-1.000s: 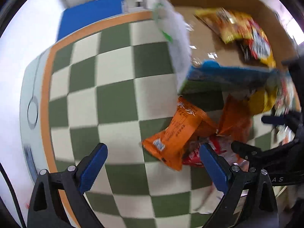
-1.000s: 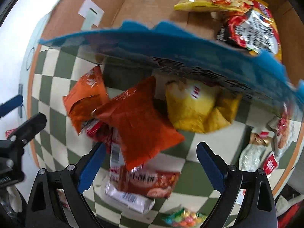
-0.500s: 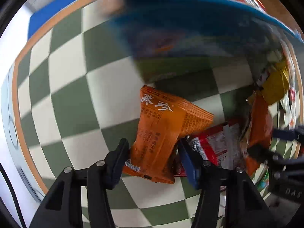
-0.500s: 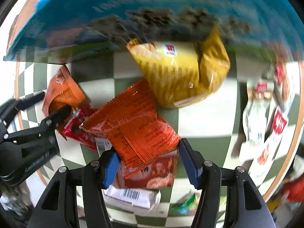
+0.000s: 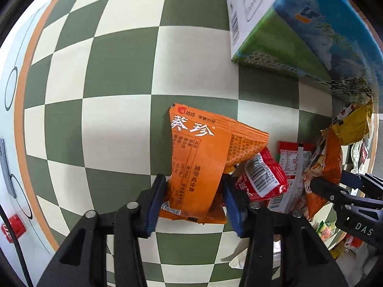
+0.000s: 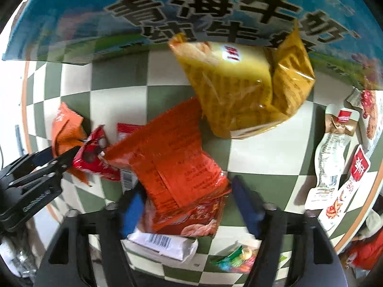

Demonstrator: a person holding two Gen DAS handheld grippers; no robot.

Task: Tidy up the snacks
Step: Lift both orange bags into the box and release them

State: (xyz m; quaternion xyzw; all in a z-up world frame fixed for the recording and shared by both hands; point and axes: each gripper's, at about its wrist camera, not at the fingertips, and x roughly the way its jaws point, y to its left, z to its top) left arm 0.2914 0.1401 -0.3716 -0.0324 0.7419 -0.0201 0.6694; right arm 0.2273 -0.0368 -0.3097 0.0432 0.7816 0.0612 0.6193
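An orange snack packet point(image 5: 201, 157) with white characters lies on the green-and-cream checked cloth point(image 5: 115, 71). My left gripper point(image 5: 194, 201) points straight down over it, its jaws closing, and the blue pads press the packet's lower end from both sides. A red-orange packet point(image 6: 172, 157) lies across other snacks, and my right gripper point(image 6: 188, 208) is shut on its near end. A small red packet point(image 5: 261, 177) lies between the two. In the right wrist view a yellow bag point(image 6: 239, 88) leans against the blue-and-green carton box point(image 6: 191, 12).
The carton box point(image 5: 299, 28) stands close at the upper right. Pale sachets point(image 6: 332, 153) lie at the right, with a white barcoded packet point(image 6: 162, 241) and a bag of coloured sweets point(image 6: 239, 256) under the right gripper. The cloth's orange border point(image 5: 21, 95) marks the left edge.
Both grippers have come down to the cloth, and their jaws went from wide apart to pressing on a packet each. The carton box now looms much nearer.
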